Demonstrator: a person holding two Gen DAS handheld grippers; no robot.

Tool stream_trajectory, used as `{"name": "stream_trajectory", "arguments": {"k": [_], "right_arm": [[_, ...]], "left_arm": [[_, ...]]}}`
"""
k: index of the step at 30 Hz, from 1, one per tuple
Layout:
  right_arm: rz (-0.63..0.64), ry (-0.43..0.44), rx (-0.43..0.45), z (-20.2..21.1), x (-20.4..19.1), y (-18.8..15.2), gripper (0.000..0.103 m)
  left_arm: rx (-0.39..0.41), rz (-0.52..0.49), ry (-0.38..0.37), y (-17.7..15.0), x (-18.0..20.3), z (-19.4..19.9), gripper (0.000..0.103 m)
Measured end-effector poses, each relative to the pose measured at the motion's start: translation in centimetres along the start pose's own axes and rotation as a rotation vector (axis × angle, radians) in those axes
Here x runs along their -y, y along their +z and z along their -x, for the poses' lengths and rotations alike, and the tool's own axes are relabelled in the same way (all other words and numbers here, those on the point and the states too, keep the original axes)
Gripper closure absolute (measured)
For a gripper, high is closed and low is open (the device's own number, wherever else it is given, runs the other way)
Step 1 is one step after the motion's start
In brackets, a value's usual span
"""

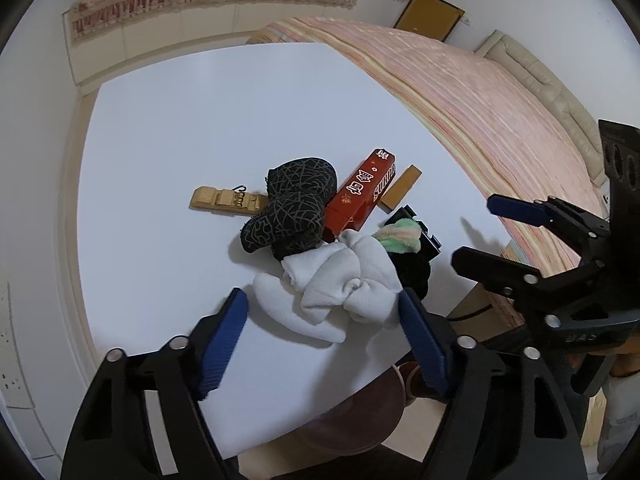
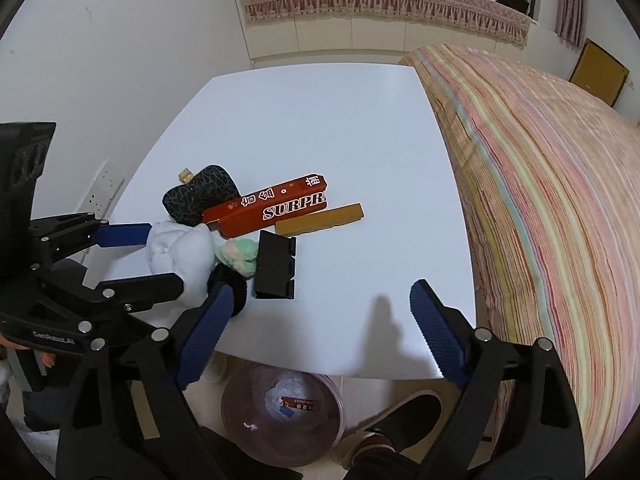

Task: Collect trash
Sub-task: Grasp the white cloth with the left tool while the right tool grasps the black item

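Note:
A crumpled white cloth [image 1: 340, 288] [image 2: 180, 252] lies at the near end of a small heap on the white table [image 2: 320, 120]. My left gripper [image 1: 322, 298] [image 2: 164, 256] straddles it, jaws open, the right pad just meeting the fabric. Behind it lie a black patterned pouch [image 1: 292, 208] [image 2: 200, 196], a red "SURPRISE" box [image 1: 360, 196] [image 2: 272, 208], a green-pink fuzzy item [image 1: 400, 236] [image 2: 240, 254] and a black plastic piece [image 2: 276, 264]. My right gripper [image 2: 320, 320] [image 1: 480, 236] hangs open over the table's near edge with nothing between its fingers.
A tan bar [image 2: 320, 220] lies beside the red box, and a carved wooden piece [image 1: 228, 200] behind the pouch. A lined bin [image 2: 280, 412] holding a red wrapper stands on the floor under the table's near edge, beside a person's shoe [image 2: 400, 412]. A striped bed [image 2: 540, 200] borders the table.

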State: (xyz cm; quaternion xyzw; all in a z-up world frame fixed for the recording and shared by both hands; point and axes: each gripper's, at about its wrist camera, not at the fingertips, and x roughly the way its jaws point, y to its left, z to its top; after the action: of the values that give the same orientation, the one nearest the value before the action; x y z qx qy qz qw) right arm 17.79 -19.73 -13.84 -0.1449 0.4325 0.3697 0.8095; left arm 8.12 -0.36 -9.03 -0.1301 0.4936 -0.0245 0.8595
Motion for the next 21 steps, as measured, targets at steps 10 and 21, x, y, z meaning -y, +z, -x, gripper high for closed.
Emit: {"name": "stream_trajectory", "arguments": {"k": [10,21], "right_arm": [[0.025,0.015,-0.012,-1.2,-1.0,0.4,0.034],[0.057,0.018,-0.037,-2.2,-1.9,0.5,0.056]], "left_arm": [[0.0,-0.005,-0.041,-0.1,-0.2,0.1,0.055],[0.003,-0.012,-0.07,-0.3,-0.8,0.6,0.083]]}}
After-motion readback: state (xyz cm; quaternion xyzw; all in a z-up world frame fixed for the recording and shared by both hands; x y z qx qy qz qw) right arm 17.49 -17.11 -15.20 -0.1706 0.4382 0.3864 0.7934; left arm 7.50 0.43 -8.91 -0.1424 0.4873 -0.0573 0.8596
